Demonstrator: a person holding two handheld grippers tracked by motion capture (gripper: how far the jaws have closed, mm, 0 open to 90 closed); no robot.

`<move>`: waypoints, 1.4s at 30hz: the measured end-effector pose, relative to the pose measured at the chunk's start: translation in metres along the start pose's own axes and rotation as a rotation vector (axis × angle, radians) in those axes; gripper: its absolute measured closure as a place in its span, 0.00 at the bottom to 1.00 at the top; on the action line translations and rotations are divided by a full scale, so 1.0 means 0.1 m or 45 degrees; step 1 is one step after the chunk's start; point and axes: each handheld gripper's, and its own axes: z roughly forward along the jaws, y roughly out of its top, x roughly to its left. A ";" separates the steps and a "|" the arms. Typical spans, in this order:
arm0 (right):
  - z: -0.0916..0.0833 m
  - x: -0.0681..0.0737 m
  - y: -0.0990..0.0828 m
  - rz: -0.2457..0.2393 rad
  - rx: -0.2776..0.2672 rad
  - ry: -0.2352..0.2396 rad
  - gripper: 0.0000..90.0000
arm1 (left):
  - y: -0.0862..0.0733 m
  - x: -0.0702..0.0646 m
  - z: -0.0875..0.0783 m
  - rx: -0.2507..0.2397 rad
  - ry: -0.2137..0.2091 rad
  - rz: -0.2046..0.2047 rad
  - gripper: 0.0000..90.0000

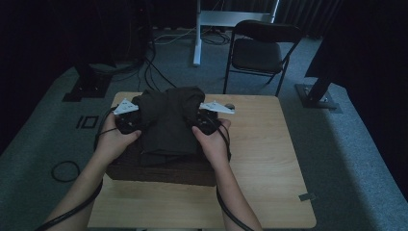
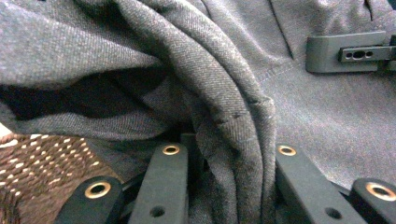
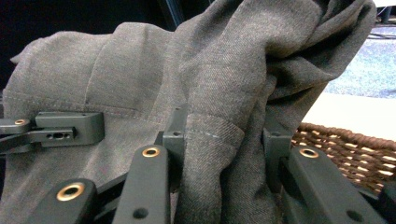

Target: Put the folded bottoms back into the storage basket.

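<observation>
Grey-brown twill garment (image 1: 169,120), soft, bunched in thick folds w/ stitched hem, sits over the dark woven wicker basket (image 1: 161,172). Your left gripper (image 1: 129,121) & right gripper (image 1: 206,120) flank it above the basket, each pinching a fold of cloth; both hands level, wrists angled inward.

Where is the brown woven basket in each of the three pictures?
High view: the basket sits on the table's near left part, under the hands.
Left gripper view: its weave shows at the bottom left.
Right gripper view: its rim shows at the lower right.
Shared landmark: the dark folded cloth that both grippers pinch, above the basket.
</observation>
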 end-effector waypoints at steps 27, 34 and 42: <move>0.52 -0.17 -0.61 -0.023 0.256 -0.062 0.70 | -0.55 0.25 0.59 0.232 -0.019 0.024 0.85; 0.59 -0.25 -0.74 -0.003 0.338 -0.042 0.70 | -0.69 0.31 0.68 0.264 -0.041 0.008 0.84; 0.74 -0.24 -0.77 -0.035 0.453 -0.101 0.69 | -0.84 0.38 0.80 0.301 -0.020 -0.044 0.80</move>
